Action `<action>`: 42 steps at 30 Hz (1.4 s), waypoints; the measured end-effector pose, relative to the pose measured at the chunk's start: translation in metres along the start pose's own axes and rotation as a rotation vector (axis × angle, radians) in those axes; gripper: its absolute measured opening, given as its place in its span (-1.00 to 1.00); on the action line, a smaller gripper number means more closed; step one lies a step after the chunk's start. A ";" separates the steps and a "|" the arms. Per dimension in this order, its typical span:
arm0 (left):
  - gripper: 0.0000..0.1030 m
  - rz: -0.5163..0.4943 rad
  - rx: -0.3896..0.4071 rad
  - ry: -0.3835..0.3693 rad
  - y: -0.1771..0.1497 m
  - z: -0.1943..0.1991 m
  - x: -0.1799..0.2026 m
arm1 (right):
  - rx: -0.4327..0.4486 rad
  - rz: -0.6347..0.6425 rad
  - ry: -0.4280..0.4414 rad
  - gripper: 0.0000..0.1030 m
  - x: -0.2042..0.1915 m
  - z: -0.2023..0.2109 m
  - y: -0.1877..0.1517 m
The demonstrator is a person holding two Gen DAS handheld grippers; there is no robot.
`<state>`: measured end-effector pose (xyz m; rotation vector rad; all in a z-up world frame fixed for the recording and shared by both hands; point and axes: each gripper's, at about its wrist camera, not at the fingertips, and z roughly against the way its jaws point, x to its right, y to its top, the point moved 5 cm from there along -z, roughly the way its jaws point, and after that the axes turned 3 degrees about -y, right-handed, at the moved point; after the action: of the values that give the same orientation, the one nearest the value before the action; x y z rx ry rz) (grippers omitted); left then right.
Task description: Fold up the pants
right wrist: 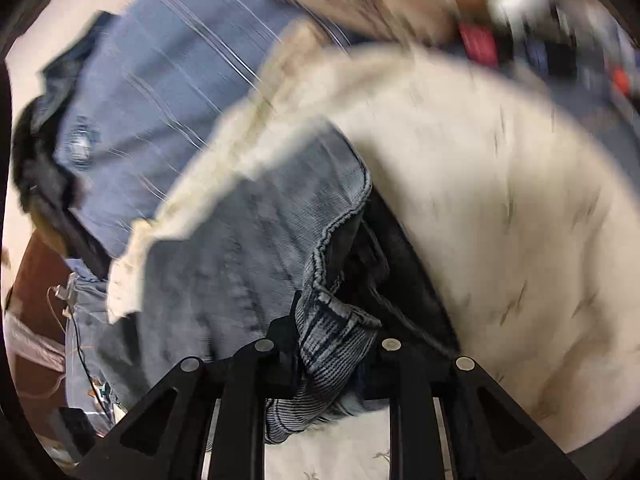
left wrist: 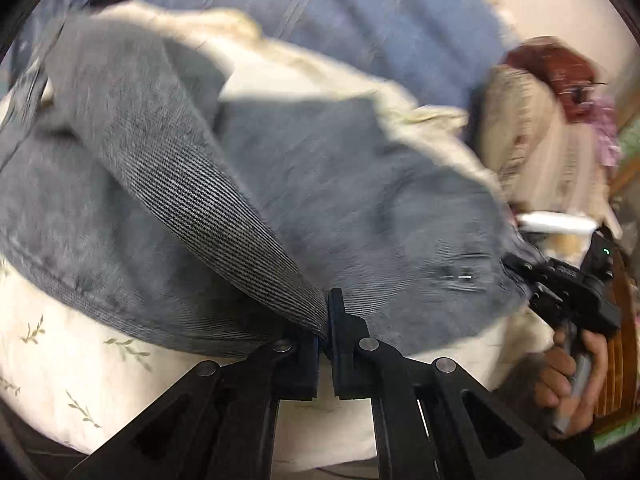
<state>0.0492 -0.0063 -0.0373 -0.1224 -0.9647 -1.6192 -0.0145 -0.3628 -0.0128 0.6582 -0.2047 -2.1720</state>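
A fold of the blue-grey corduroy pants (left wrist: 168,184) is clamped in the left gripper (left wrist: 325,320); their bunched hem (right wrist: 332,344) is gripped by the right gripper (right wrist: 332,344), over the leaf-print bedsheet (left wrist: 80,360).

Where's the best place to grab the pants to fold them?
By the edges, as now: the left gripper pinches a thin fabric edge, and the right gripper clamps the thick hem of the pants. Come from the near side, where those edges lie on the quilt.
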 end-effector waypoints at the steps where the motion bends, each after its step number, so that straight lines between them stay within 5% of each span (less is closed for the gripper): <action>1: -0.94 -0.021 0.023 -0.025 0.002 0.008 0.008 | 0.047 0.028 -0.024 -0.65 -0.004 0.009 0.002; 7: -0.79 0.030 -0.041 0.041 -0.008 -0.016 -0.006 | -0.048 -0.046 -0.054 -0.47 0.013 -0.018 -0.009; 9: -0.77 0.003 -0.039 0.065 -0.008 -0.019 -0.002 | 0.022 -0.054 -0.031 -0.17 0.011 -0.001 -0.005; 11: -0.54 -0.056 -0.021 0.106 -0.006 -0.018 0.009 | 0.153 -0.022 -0.075 0.46 0.005 0.023 0.001; 15: -0.35 -0.079 0.013 0.132 -0.008 -0.011 0.022 | 0.357 0.074 -0.151 0.51 -0.018 0.067 0.003; 19: -0.30 -0.089 0.070 0.146 -0.009 0.020 0.022 | 0.390 0.192 -0.037 0.56 -0.060 0.079 -0.004; 23: 0.00 -0.029 0.152 0.139 0.009 0.052 0.012 | 0.296 0.362 0.132 0.67 -0.117 0.063 -0.029; 26: 0.02 -0.004 0.174 0.212 0.033 0.076 -0.005 | 0.155 0.442 0.283 0.71 -0.163 0.040 -0.053; 30: 0.07 0.071 0.196 0.269 0.078 0.101 -0.039 | 0.002 0.564 0.361 0.71 -0.220 0.013 -0.090; 33: 0.09 0.141 0.182 0.301 0.109 0.102 -0.073 | -0.086 0.679 0.420 0.52 -0.264 -0.009 -0.121; 39: 0.02 0.358 0.212 0.185 0.114 0.105 -0.127 | -0.127 0.889 0.410 0.27 -0.324 -0.040 -0.184; 42: 0.03 0.397 0.248 0.172 0.113 0.111 -0.134 | -0.002 1.046 0.222 0.25 -0.348 -0.063 -0.197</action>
<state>0.1418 0.1711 0.0185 -0.0028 -0.9319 -1.1195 0.0626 0.0344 -0.0032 0.5920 -0.3344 -1.0914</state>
